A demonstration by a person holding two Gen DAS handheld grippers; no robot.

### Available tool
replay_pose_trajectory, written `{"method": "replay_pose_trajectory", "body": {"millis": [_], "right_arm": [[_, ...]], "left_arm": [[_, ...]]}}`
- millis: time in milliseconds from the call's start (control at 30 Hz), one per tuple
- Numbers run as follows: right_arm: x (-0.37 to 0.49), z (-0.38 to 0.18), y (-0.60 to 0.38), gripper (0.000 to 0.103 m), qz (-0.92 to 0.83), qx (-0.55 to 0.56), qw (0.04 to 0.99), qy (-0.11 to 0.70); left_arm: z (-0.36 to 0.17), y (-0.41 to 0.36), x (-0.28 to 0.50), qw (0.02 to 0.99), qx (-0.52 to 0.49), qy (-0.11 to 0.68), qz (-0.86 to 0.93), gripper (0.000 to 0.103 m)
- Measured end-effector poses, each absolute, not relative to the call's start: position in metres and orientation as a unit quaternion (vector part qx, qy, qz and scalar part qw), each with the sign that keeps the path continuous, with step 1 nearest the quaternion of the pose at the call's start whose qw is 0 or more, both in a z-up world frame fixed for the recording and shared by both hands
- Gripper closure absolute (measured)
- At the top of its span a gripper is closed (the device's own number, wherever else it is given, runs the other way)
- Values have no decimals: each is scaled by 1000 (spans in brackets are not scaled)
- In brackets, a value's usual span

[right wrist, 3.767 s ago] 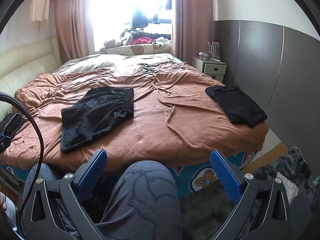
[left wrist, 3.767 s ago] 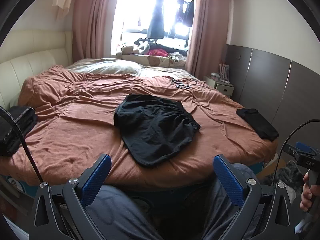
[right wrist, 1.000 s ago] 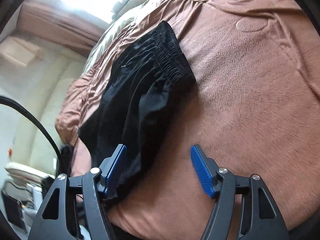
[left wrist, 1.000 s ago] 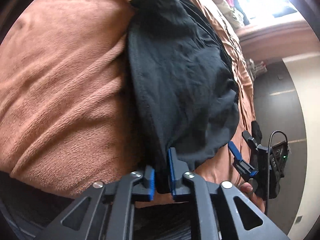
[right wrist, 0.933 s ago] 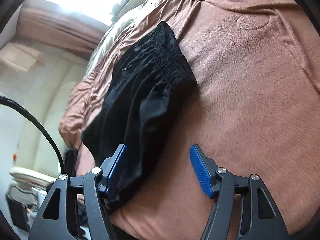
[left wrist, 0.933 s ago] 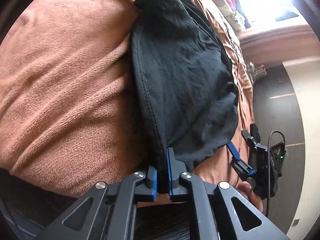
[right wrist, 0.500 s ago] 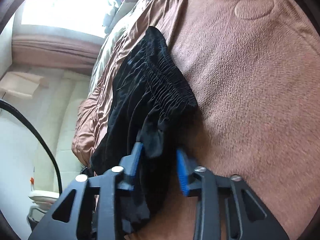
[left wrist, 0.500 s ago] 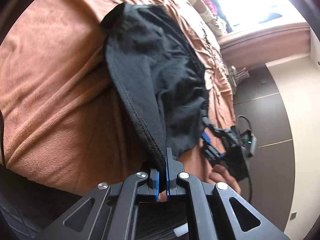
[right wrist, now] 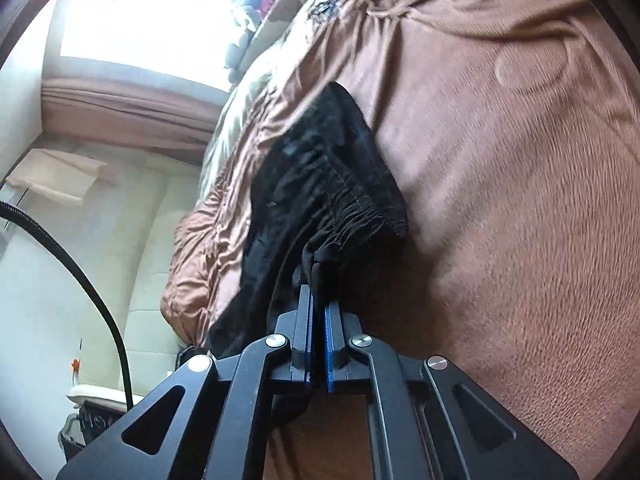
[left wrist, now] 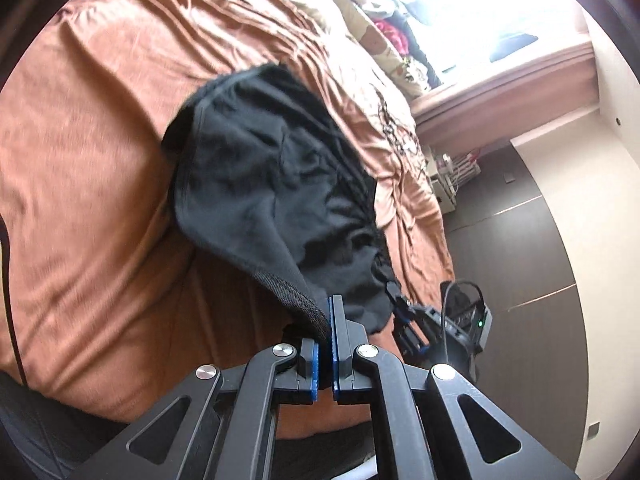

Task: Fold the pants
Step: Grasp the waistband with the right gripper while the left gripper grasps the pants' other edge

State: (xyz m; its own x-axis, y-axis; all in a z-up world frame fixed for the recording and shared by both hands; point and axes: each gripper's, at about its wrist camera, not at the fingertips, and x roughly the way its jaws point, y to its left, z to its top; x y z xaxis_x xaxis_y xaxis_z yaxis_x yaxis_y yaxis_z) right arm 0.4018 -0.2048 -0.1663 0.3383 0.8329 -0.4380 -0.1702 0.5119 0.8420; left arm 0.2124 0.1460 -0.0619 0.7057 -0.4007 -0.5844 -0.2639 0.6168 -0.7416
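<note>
Both claws pinch the black pants (left wrist: 256,184) on the brown bedspread (left wrist: 88,184): left gripper (left wrist: 327,334) clamps the hem corner, right gripper (right wrist: 317,320) clamps fabric near the waistband, garment stretching away toward the window between them.

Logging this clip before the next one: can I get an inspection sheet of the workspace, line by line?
Surface: bed under a wrinkled brown blanket.
Job's things: black pants partly lifted off the blanket, elastic waistband bunched toward the right gripper.
Clutter: heap of clothes near the window; a small dark tangle on the blanket, too small to identify.
Grippers: left gripper shut on a hemmed edge of the pants; right gripper shut on fabric by the waistband.
Cables: black cable curving through the right wrist view.
Surroundings: bright window, pink curtain, cream padded headboard, grey wall panels.
</note>
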Motion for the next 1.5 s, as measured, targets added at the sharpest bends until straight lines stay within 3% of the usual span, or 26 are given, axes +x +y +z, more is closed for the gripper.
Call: {"method": "replay_pose_trajectory", "body": {"millis": [800,1500], "right_arm": [[459,-129,-166,101,356,357,748,431],[546,-143,-107,101,332,336,752,459]], "left_arm": [[8,199,343,843,-407,351,-40,99],[-46,241,478,829,-380,409,-9,99]]}}
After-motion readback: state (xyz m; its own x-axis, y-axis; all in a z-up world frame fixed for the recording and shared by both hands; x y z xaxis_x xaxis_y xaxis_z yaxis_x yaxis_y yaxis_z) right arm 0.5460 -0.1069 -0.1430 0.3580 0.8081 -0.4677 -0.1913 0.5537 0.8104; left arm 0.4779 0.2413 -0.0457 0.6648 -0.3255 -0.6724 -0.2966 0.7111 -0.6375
